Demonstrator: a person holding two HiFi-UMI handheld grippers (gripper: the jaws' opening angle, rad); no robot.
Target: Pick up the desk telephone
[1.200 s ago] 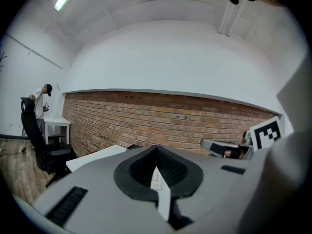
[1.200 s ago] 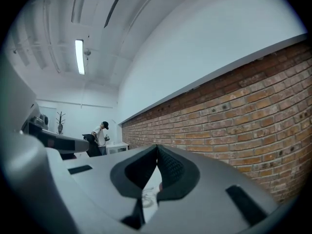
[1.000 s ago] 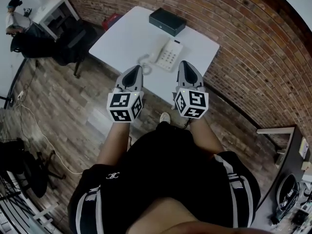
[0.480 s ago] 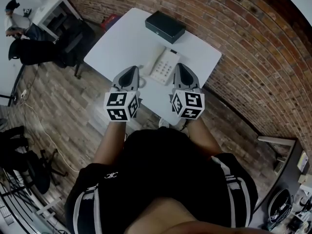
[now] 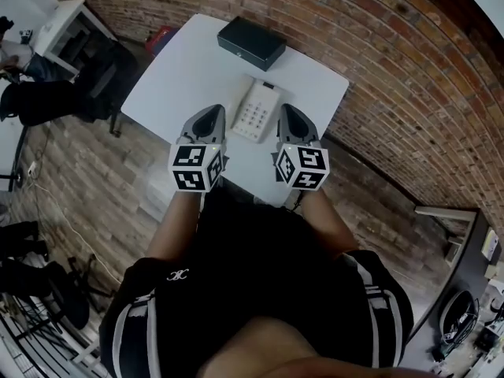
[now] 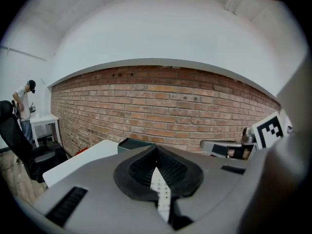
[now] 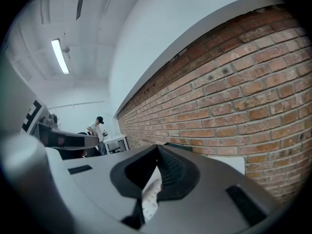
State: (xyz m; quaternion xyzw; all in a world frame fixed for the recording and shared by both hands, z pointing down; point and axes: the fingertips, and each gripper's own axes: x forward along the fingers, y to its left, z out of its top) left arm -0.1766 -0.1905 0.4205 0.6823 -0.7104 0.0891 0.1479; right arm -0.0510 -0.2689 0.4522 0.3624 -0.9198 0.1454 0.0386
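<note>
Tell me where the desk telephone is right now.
In the head view the desk telephone lies on the white table, between the left gripper and the right gripper, with the black box just beyond it.

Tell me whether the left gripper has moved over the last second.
Yes. The left gripper has advanced over the white table. It was short of the telephone, and its tip now sits beside the telephone's left side.

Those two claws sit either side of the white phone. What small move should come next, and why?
Probably open the claws first. Both the left claw and right claw are shut, holding nothing, one on each side of the telephone on the white table, so neither can grip it yet.
</note>
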